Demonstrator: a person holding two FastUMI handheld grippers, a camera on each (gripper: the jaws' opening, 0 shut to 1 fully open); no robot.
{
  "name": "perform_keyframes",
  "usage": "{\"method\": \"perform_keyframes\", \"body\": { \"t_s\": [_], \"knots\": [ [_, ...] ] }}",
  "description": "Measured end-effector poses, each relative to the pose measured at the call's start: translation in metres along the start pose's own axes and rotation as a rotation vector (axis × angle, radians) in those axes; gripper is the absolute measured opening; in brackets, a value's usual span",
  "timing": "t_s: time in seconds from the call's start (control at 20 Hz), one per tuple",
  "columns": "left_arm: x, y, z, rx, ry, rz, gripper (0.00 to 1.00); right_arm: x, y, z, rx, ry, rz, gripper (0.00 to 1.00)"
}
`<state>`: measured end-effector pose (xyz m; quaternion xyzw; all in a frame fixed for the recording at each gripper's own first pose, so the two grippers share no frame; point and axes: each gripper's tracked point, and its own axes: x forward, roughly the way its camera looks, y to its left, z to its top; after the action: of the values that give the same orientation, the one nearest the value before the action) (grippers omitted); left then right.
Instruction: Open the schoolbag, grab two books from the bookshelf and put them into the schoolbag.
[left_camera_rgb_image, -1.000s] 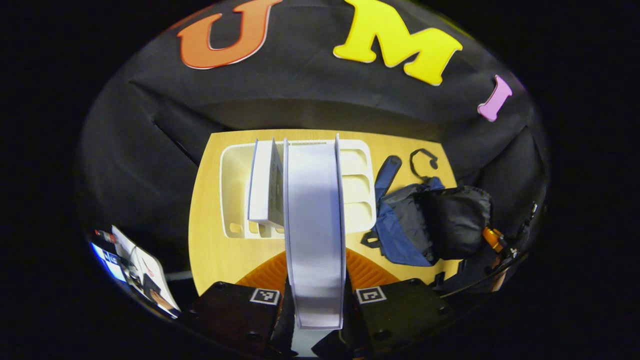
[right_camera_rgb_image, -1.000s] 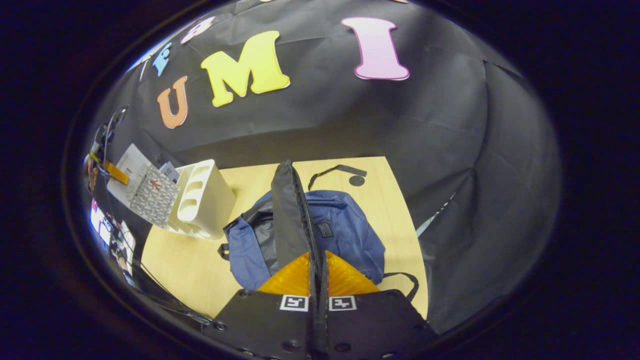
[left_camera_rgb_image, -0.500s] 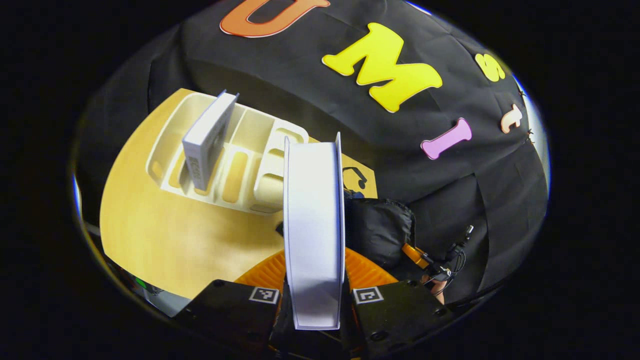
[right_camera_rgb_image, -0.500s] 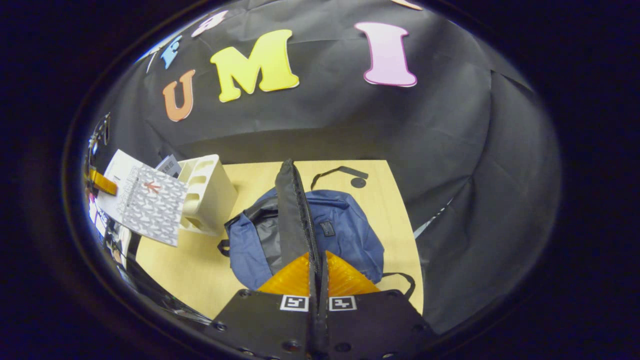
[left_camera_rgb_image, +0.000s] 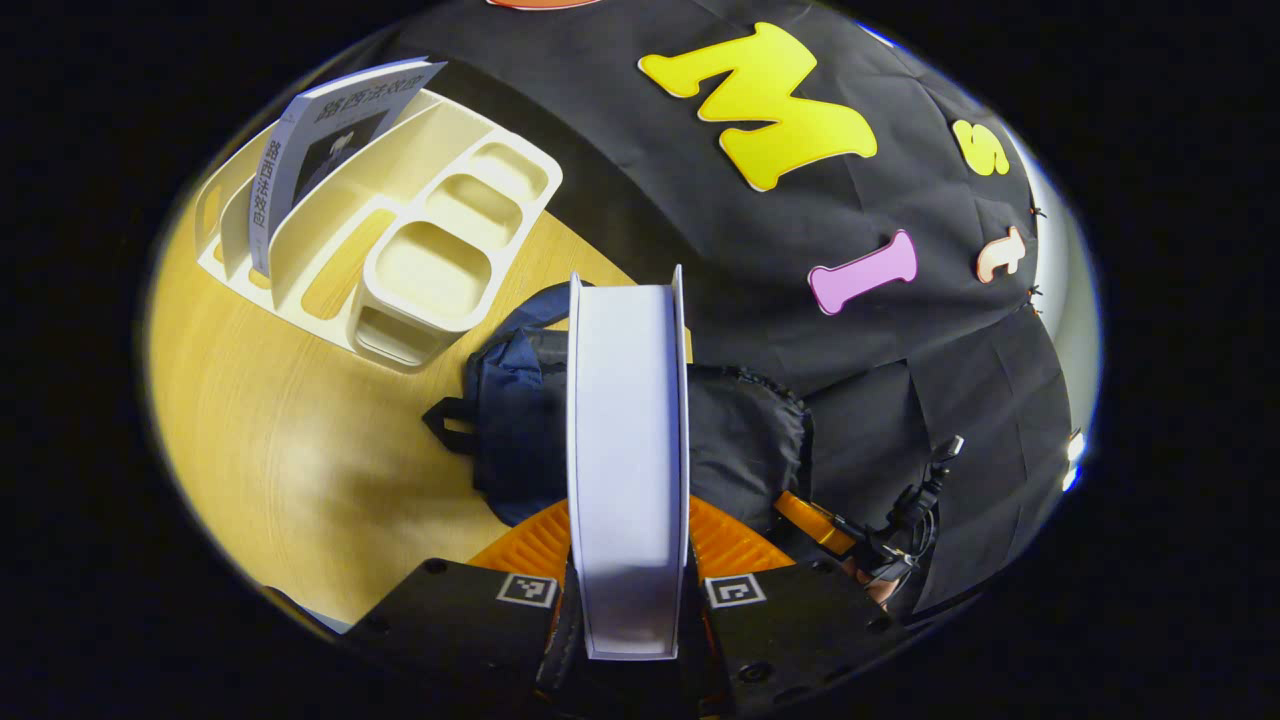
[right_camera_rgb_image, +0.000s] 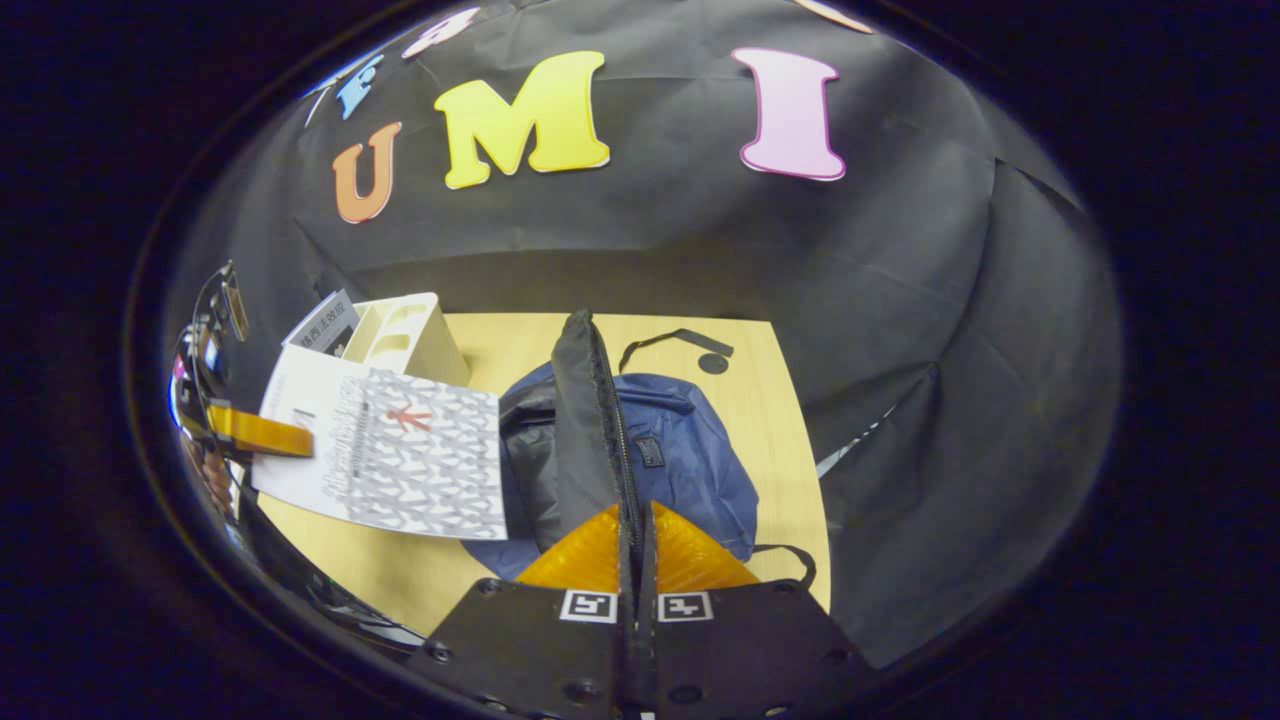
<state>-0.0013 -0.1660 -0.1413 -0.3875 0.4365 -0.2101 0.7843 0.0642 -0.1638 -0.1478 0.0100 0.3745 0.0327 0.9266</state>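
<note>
The schoolbag (right_camera_rgb_image: 690, 465) lay on the table (left_camera_rgb_image: 280, 470), its flap (right_camera_rgb_image: 580, 420) pinched up by the right gripper (right_camera_rgb_image: 637, 560) to keep the mouth open (presumably) while the left gripper (left_camera_rgb_image: 628, 575), clamped on a book (left_camera_rgb_image: 627, 450), hovered above it.

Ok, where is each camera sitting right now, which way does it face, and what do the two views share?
Left gripper view: rides the left gripper, shut on a white book, facing the open schoolbag; the bookshelf is upper left.
Right gripper view: rides the right gripper, pinching the bag's raised flap, looking down across the table.
Shared: schoolbag, bookshelf, carried book, second book in the shelf.
</note>
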Motion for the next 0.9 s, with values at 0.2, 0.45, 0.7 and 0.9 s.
{"method": "perform_keyframes", "body": {
  "t_s": [0.2, 0.45, 0.7, 0.9],
  "knots": [
    [0.045, 0.007, -0.024, -0.028, 0.03, -0.048, 0.4, -0.001, -0.003, 0.005, 0.004, 0.0, 0.001, 0.0],
    [0.097, 0.02, -0.05, -0.039, 0.072, -0.078, 0.4, -0.006, -0.002, 0.011, 0.001, -0.008, 0.013, 0.0],
    [0.132, 0.015, -0.047, -0.058, 0.058, -0.146, 0.4, -0.009, 0.0, 0.024, 0.006, -0.028, 0.023, 0.0],
    [0.156, 0.013, -0.052, -0.094, 0.062, -0.164, 0.39, -0.008, 0.005, 0.028, 0.006, -0.027, 0.028, 0.0]
  ]
}}
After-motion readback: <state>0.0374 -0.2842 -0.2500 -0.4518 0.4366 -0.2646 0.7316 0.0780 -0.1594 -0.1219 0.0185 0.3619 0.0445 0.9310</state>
